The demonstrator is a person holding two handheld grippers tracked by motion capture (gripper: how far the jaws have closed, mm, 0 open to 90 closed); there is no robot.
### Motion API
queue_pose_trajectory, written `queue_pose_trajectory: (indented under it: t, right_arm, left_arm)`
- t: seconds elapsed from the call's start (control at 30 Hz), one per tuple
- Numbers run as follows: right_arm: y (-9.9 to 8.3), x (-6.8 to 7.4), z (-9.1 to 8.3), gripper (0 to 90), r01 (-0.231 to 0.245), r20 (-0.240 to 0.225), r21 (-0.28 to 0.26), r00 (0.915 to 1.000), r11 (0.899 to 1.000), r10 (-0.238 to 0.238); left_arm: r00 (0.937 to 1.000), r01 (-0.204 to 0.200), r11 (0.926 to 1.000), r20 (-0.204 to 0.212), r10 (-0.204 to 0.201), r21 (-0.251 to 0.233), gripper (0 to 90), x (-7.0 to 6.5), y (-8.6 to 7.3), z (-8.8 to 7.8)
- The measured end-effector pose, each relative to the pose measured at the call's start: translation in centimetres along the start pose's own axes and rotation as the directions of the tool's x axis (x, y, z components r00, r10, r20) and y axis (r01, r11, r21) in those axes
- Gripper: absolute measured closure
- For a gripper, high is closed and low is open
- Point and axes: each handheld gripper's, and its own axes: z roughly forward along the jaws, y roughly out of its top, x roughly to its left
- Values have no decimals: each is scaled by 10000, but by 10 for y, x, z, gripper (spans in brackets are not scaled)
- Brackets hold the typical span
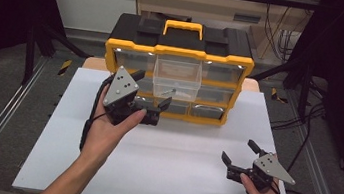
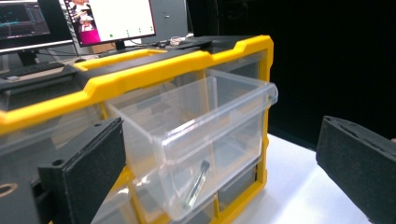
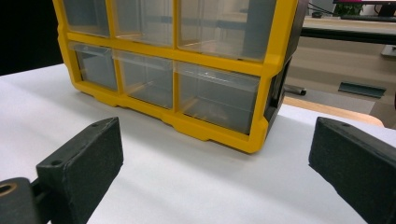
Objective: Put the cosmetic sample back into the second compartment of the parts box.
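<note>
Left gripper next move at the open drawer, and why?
Probably ease the left gripper forward to push the clear drawer shut: it stands pulled out of the yellow organizer with a bolt inside, and the open fingers hold nothing.

Surroundings of the workbench

A white board (image 1: 159,176) covers the table, with a metal rail (image 1: 0,120) along its left side and another rail (image 1: 317,182) along its right. Grey matting (image 1: 7,70) lies beyond the left rail, with a strip of yellow-and-black tape (image 1: 65,66) near the board's far left corner. A wooden cabinet (image 1: 197,4) stands at the far side, with loose cables (image 1: 280,40) hanging to its right. The left gripper view shows a lit monitor (image 2: 112,18), a second monitor (image 2: 23,21) beside it, and a keyboard (image 2: 32,70) in front of them.
</note>
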Motion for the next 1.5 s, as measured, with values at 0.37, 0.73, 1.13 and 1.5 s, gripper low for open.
queue_pose_trajectory:
  t: [0.37,0.73,1.13,1.5]
  right_arm:
    - [0,0,1,35,1,-11,-31,10000,10000,-1]
    - [0,-1,-1,34,21,22,-65,10000,10000,-21]
    - [0,0,0,35,27,90,48,10000,10000,-27]
    - [0,-5,-3,36,-175,257,-92,9995,9998,178]
  left_arm:
    - [9997,161,9995,152,-165,259,13,-2,-28,-7]
    - [9983,401,9980,406,-421,488,15,0,-60,-17]
    - [9980,592,9963,176,-604,629,20,13,-102,-33]
    - [9949,958,9929,-393,-932,700,23,37,-136,-58]
